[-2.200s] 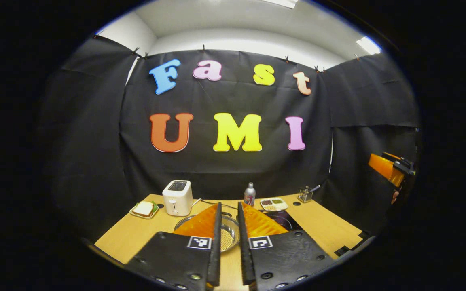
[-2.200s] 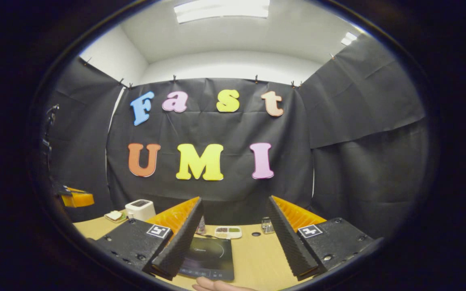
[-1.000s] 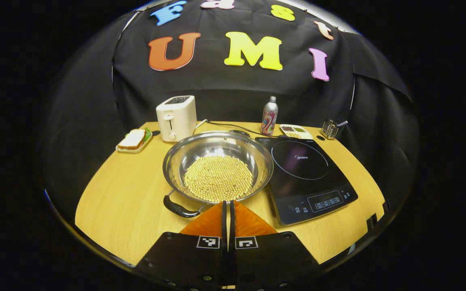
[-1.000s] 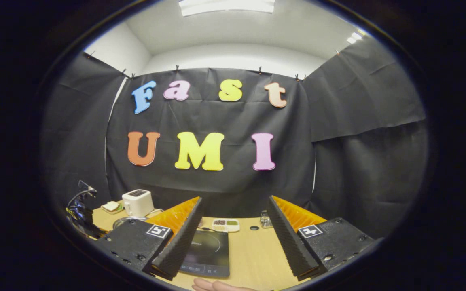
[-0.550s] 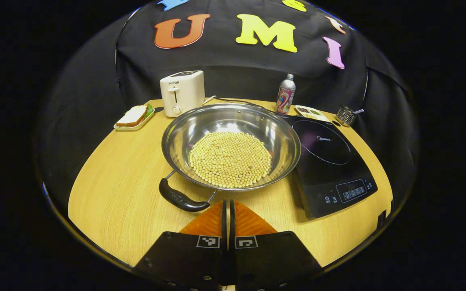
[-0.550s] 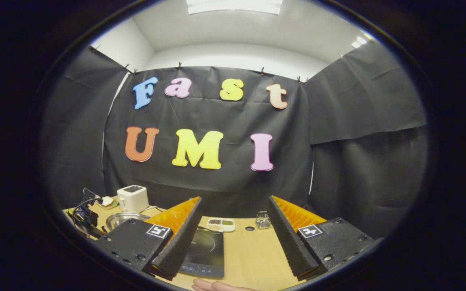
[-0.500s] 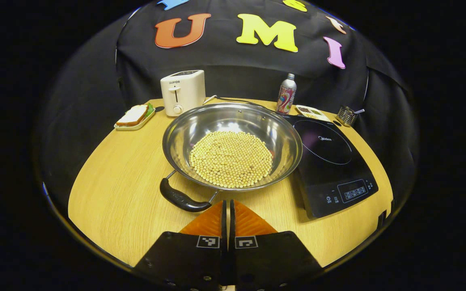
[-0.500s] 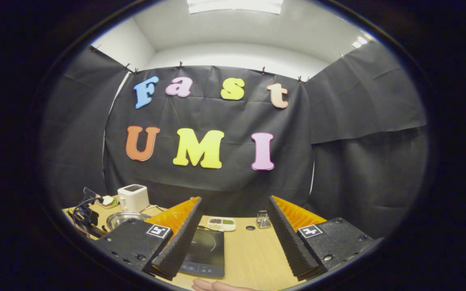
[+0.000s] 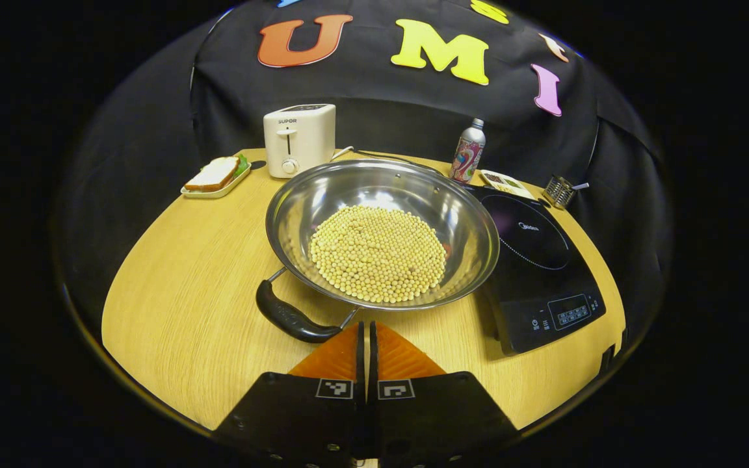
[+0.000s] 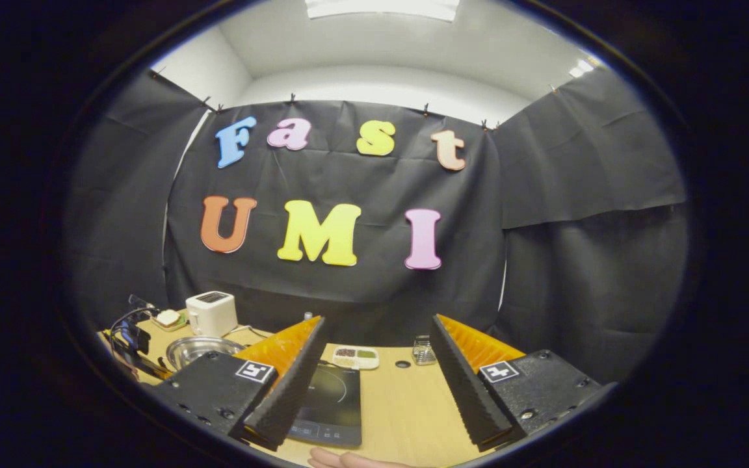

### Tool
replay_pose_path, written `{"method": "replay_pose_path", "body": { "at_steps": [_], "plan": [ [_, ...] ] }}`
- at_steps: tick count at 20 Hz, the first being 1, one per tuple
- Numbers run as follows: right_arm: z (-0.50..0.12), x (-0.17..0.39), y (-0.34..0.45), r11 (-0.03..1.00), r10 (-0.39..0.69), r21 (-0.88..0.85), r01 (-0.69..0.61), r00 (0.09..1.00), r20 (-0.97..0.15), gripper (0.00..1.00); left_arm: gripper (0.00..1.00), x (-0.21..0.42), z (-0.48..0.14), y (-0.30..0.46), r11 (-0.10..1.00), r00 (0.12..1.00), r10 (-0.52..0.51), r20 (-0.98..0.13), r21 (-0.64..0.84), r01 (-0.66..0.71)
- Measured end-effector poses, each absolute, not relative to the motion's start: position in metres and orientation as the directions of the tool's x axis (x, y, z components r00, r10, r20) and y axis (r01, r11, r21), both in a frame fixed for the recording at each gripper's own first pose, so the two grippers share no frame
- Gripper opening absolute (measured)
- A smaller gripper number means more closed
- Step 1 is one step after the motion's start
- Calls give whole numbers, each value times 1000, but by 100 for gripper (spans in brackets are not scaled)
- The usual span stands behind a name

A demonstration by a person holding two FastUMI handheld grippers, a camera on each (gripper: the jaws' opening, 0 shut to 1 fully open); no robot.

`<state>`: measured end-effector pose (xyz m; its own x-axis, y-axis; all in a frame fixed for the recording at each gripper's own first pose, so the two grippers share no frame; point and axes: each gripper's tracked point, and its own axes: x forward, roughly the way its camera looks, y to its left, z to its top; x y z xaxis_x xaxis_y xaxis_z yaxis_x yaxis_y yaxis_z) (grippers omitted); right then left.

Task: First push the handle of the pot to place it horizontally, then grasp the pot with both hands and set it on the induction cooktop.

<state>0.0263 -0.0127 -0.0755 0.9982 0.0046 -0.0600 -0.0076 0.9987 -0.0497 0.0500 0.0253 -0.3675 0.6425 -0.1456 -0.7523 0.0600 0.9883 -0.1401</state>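
Left gripper view: the left gripper (image 9: 366, 335) is hovering with fingers pressed together, gripping nothing, tips just beside the handle (image 9: 291, 318) of the pot (image 9: 382, 237) (beans inside), which is sitting on the table (image 9: 179, 279) with its rim overlapping the cooktop (image 9: 543, 260) edge. Right gripper view: the right gripper (image 10: 378, 354) is hanging wide apart and empty above the table's cooktop (image 10: 329, 403) side, pot (image 10: 196, 351) lying far left (a hand (image 10: 348, 460) is showing at the bottom).

Shiny polished metal pot (image 9: 472, 227) with matt black plastic handle (image 9: 290, 318) at 7 o'clock, glossy black glass cooktop (image 9: 537, 260), pale matt wood-grain table (image 9: 186, 292), smooth white plastic toaster (image 9: 300, 140)
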Motion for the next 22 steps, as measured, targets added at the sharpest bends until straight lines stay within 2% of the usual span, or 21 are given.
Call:
{"method": "replay_pose_path", "body": {
  "at_steps": [5, 6, 7, 10, 16, 22],
  "plan": [
    [-78, 38, -21, 998, -33, -53, 30, 998, -52, 98, 0, 57, -369, 46, 991, 639, -121, -760, -133, 30],
    [-79, 42, -21, 998, -37, -53, 35, 998, -52, 98, 10, 59, -370, 50, 991, 639, -117, -760, -132, 24],
    [-81, 43, -20, 998, -37, -50, 34, 998, -57, 98, 0, 60, -370, 55, 992, 639, -111, -761, -127, 21],
    [-86, 46, -16, 999, -16, -37, 13, 997, -75, 99, 0, 68, -370, 66, 992, 635, -98, -766, -123, 5],
    [-81, 44, -22, 1000, -4, -31, 3, 1000, -22, 100, 0, 86, -373, 90, 993, 624, -87, -777, -118, -7],
    [-87, 48, -23, 1000, -1, -18, 1, 1000, -31, 98, 0, 113, -381, 119, 995, 612, -52, -789, -90, -31]
  ]
}}
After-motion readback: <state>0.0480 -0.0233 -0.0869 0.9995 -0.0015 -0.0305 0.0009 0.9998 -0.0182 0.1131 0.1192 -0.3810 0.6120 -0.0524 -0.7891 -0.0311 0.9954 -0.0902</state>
